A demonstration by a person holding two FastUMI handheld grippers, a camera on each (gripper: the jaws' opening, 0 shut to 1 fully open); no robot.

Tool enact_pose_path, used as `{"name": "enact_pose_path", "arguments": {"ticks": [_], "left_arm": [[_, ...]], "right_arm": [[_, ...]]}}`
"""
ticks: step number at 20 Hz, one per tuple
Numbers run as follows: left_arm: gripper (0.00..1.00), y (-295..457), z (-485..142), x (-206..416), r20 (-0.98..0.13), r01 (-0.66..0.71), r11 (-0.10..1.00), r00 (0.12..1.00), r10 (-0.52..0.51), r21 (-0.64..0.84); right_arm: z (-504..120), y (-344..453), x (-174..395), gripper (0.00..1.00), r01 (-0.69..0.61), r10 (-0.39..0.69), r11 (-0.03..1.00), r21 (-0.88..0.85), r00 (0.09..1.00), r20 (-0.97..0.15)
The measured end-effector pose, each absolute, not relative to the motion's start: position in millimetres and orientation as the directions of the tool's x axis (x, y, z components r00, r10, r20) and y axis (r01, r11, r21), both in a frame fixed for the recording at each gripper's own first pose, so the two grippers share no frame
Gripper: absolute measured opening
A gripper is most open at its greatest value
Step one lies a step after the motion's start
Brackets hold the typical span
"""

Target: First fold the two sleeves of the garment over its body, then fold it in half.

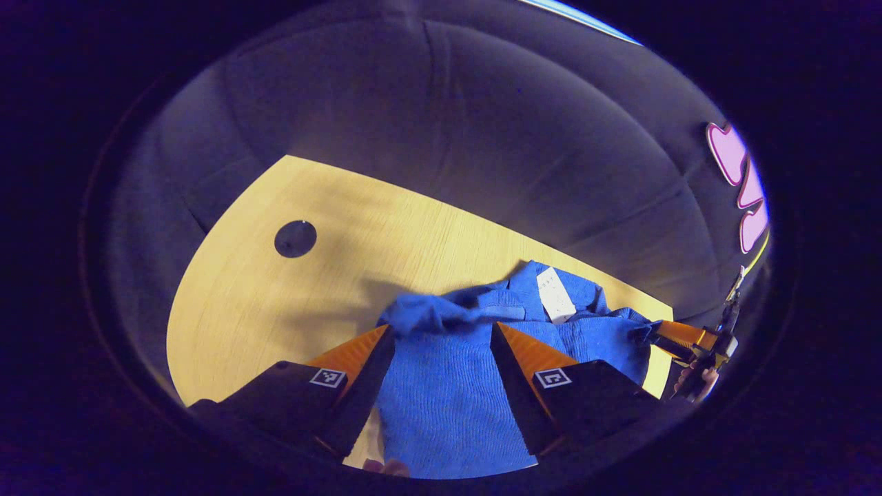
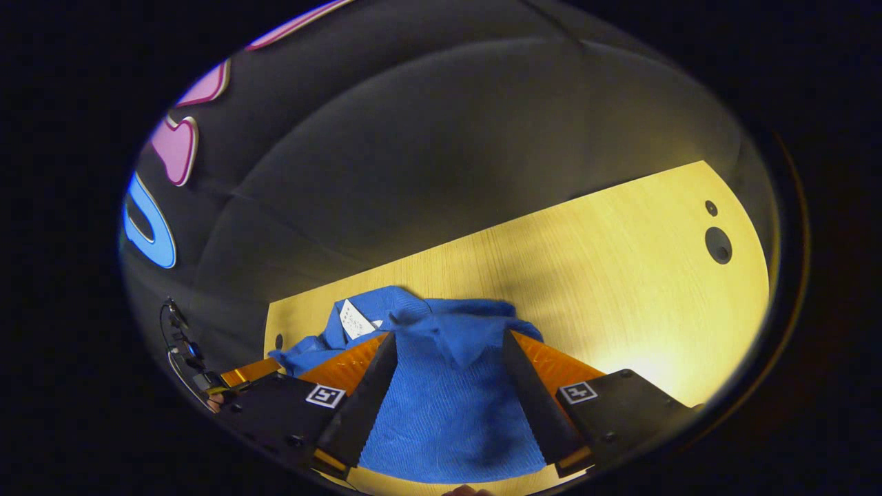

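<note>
Both my grippers, left [image 1: 441, 337] and right [image 2: 448, 344], spread wide, gripping nothing. Blue knit garment [image 1: 448, 386] on table [image 1: 275, 310], directly under and between my fingers. Soft, limp, light; pinch sleeve cuff.

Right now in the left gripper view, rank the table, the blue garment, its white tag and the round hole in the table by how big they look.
1. table
2. blue garment, near the camera
3. round hole and white tag: too alike to rank

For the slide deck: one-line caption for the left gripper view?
Left gripper open above a blue knit garment on the wooden table, white tag showing, right gripper at its far edge.
</note>
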State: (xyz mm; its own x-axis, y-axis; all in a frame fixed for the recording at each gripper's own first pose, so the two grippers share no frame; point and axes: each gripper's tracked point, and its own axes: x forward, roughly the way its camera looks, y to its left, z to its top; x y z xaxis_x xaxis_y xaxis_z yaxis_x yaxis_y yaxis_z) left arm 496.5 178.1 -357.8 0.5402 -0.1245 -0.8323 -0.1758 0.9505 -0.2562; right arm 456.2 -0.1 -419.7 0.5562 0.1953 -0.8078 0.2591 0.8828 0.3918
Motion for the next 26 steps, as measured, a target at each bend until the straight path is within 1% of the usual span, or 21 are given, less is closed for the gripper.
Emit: {"name": "enact_pose_path", "arguments": {"ticks": [5,6,7,9,10,13,15,18,21,24,26], "left_arm": [[0.83,193.2,-343.8,497.7,-0.779,-0.088,0.982,0.622,-0.079,-0.17],[0.81,194.4,-339.5,496.9,-0.769,-0.068,0.986,0.635,-0.074,-0.15],[0.83,191.6,-340.5,497.2,-0.755,-0.044,0.99,0.652,-0.075,-0.136],[0.82,190.2,-332.4,494.0,-0.721,0.005,0.994,0.688,-0.08,-0.105],[0.83,189.5,-328.6,491.8,-0.703,0.026,0.996,0.706,-0.082,-0.09],[0.83,181.7,-303.4,483.9,-0.627,0.087,0.994,0.772,-0.104,-0.059],[0.83,175.6,-285.8,474.5,-0.568,0.122,0.992,0.814,-0.122,-0.039],[0.83,165.2,-267.7,455.9,-0.502,0.161,0.986,0.851,-0.155,-0.031],[0.83,154.4,-256.5,430.7,-0.445,0.178,0.984,0.879,-0.172,-0.028],[0.82,152.9,-243.8,412.9,-0.38,0.209,0.978,0.906,-0.184,0.024],[0.82,145.6,-238.6,401.5,-0.34,0.238,0.971,0.915,-0.216,0.025]], "right_arm": [[-387.7,12.7,444.7,0.97,0.209,0.15,0.913,0.351,0.626,-0.765],[-376.9,15.9,440.7,0.97,0.192,0.146,0.92,0.342,0.641,-0.753],[-365.9,20.3,436.1,0.97,0.173,0.143,0.928,0.33,0.653,-0.743],[-342.0,31.6,422.8,0.97,0.135,0.141,0.94,0.312,0.68,-0.719],[-326.9,38.7,414.6,0.97,0.111,0.147,0.945,0.307,0.695,-0.703],[-292.2,57.7,388.0,0.97,0.053,0.153,0.958,0.28,0.733,-0.663],[-268.9,68.9,365.5,0.97,0.02,0.155,0.965,0.26,0.759,-0.633],[-226.9,80.0,320.7,0.96,-0.009,0.137,0.975,0.222,0.811,-0.569],[-185.3,87.8,276.9,0.96,-0.016,0.106,0.981,0.191,0.874,-0.474],[-145.8,96.8,225.6,0.96,-0.017,0.086,0.984,0.178,0.917,-0.39],[-123.0,100.3,191.2,0.96,-0.015,0.066,0.988,0.156,0.942,-0.329]]}}
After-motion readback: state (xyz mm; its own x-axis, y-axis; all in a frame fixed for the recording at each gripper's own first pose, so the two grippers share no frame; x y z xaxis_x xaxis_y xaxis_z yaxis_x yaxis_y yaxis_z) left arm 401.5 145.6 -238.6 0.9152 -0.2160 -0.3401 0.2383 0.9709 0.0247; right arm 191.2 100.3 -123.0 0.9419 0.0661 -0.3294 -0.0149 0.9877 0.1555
